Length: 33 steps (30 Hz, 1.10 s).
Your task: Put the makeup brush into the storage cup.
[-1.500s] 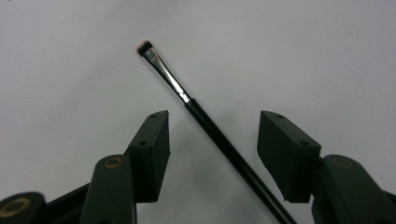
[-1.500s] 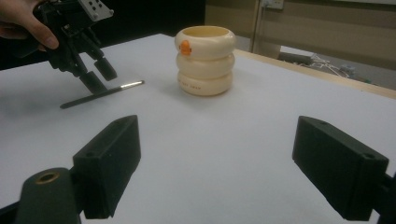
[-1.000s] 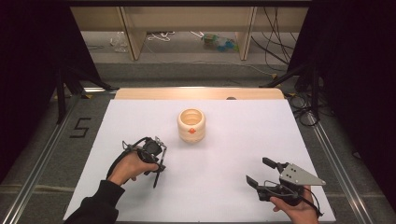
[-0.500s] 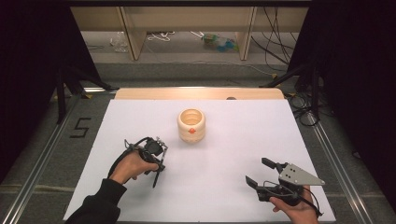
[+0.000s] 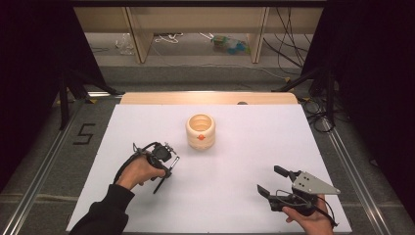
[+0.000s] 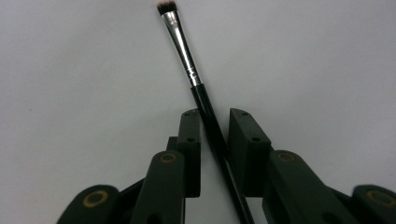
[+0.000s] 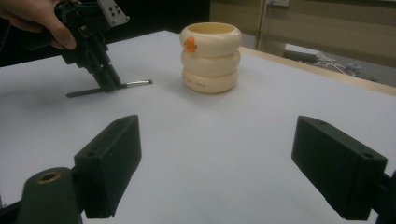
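The left gripper (image 6: 214, 135) has been closing its jaws around the brush (image 6: 198, 93), a gap showing on one side. The cup (image 5: 200, 132) stands at its one o'clock. The right gripper (image 7: 229, 163) is spread wide on nothing.

My left tool (image 5: 165, 164) points down at the worktop (image 5: 244, 147), a brush (image 6: 187, 65) lying flat between its jaws, bristles beyond the tips. A ringed cup (image 5: 200, 132) stands on the worktop just beyond it, to its right. My right tool (image 5: 274, 183) sits well apart to the right, nearer me, the cup ahead of it.
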### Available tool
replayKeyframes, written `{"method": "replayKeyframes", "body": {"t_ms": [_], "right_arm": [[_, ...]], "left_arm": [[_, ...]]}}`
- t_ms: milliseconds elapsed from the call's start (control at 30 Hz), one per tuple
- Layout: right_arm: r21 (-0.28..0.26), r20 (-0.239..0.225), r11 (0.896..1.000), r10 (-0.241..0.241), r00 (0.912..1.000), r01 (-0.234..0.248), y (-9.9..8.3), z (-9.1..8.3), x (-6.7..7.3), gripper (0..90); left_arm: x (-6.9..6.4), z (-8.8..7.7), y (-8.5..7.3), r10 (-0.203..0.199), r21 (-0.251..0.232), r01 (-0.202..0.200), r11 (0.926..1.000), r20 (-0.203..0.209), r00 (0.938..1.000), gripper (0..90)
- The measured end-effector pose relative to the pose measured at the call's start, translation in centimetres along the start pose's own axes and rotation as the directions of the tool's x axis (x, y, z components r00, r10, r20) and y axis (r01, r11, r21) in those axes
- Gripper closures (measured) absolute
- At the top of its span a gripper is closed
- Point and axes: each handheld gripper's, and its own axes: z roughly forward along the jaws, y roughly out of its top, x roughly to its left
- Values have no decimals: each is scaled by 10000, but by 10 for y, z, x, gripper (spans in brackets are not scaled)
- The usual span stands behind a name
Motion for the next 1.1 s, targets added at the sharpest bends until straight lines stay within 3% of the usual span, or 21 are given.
{"method": "replayKeyframes", "body": {"t_ms": [167, 333, 367, 533, 1100], "right_arm": [[-160, 53, 9998, -115, 9999, 116, 0, 1, -1, 171], [-20, -30, 10000, 71, 10000, -71, 0, 1, 1, 171], [298, -21, 9996, 16, 10000, -15, 1, -2, 0, 171], [126, 92, 9997, -224, 9997, 223, 0, 0, -1, 171], [202, 14, 9997, -148, 9999, 148, 0, 0, -1, 171]], "left_arm": [[1, 0, 2, 66, 127, -66, 9999, 6, 10000, 778], [4, 0, 2, -59, 128, 57, 9999, 124, 9999, 787], [4, 0, 2, -53, 144, 51, 9999, 118, 9999, 788], [2, 1, 5, 67, 314, -67, 9995, 7, 10000, 793], [2, 1, 10, 246, 604, -249, 9979, 58, 9997, 834]]}}
